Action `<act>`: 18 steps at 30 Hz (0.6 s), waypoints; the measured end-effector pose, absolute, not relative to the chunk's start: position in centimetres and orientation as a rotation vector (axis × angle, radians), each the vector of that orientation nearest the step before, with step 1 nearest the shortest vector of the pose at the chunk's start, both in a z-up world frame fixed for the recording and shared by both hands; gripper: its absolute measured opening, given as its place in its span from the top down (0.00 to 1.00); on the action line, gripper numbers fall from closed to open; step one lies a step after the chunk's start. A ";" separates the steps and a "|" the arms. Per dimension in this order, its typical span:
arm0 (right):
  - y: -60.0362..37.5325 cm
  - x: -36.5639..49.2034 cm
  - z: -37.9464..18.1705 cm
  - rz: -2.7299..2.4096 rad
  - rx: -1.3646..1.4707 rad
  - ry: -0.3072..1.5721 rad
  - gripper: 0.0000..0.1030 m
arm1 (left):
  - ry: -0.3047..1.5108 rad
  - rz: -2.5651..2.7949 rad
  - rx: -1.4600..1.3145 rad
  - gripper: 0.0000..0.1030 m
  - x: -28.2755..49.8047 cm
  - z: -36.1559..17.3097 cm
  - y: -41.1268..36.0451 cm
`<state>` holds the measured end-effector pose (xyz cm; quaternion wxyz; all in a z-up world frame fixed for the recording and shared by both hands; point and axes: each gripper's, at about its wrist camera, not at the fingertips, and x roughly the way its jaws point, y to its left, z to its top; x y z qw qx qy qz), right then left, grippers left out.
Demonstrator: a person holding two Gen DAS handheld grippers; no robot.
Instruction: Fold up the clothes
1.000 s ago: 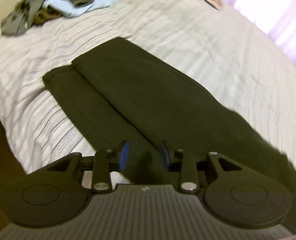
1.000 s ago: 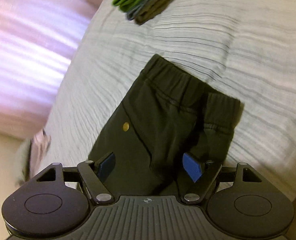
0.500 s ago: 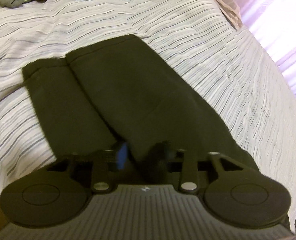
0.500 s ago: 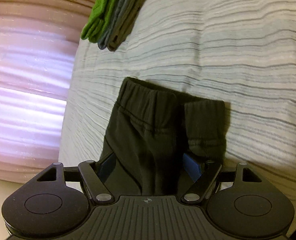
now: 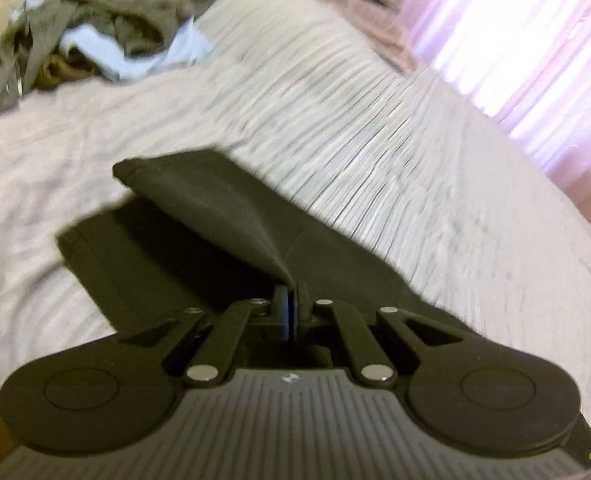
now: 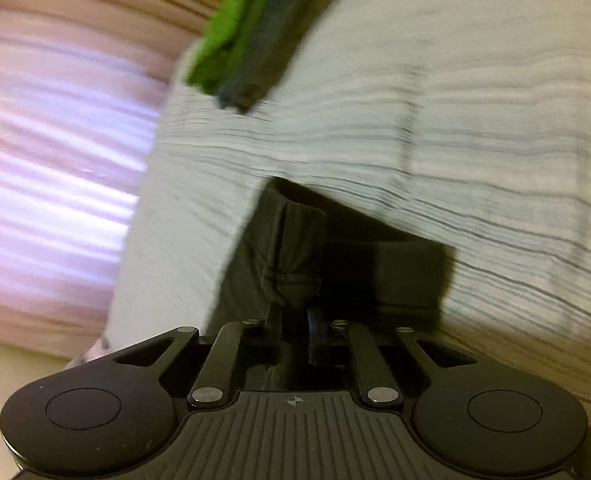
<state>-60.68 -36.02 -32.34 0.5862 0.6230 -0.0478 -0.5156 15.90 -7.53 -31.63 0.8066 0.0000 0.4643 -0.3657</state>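
Observation:
Dark trousers point(image 5: 199, 204) lie folded lengthwise on the striped bed cover point(image 5: 335, 128). My left gripper point(image 5: 291, 300) is shut on the trouser fabric at the leg side and lifts the upper layer off the bed. My right gripper point(image 6: 295, 312) is shut on the waistband end of the trousers point(image 6: 295, 248) and holds it raised above the layer that still lies flat. Both views are blurred by motion.
A heap of unfolded grey and light blue clothes point(image 5: 95, 36) lies at the far left of the bed. A stack of folded clothes, green on one side point(image 6: 255, 36), lies at the bed's far edge. Bright pink curtains point(image 5: 535, 52) stand beyond the bed.
Both grippers have closed from open onto the trousers and lifted the pinched fabric up off the bed.

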 end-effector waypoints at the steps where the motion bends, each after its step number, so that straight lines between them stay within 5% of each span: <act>1: -35.6 -61.1 -32.1 -1.194 1.451 -0.114 0.91 | 0.992 -0.780 0.011 0.97 15.7 -31.7 -7.2; 5: -35.0 -62.0 -33.9 -1.243 1.511 0.012 0.91 | 0.984 -0.767 0.055 0.97 15.0 -31.9 -5.8; 18: -33.8 -62.2 -35.9 -1.273 1.552 0.017 0.91 | 1.039 -0.696 0.222 0.96 13.5 -33.9 -5.5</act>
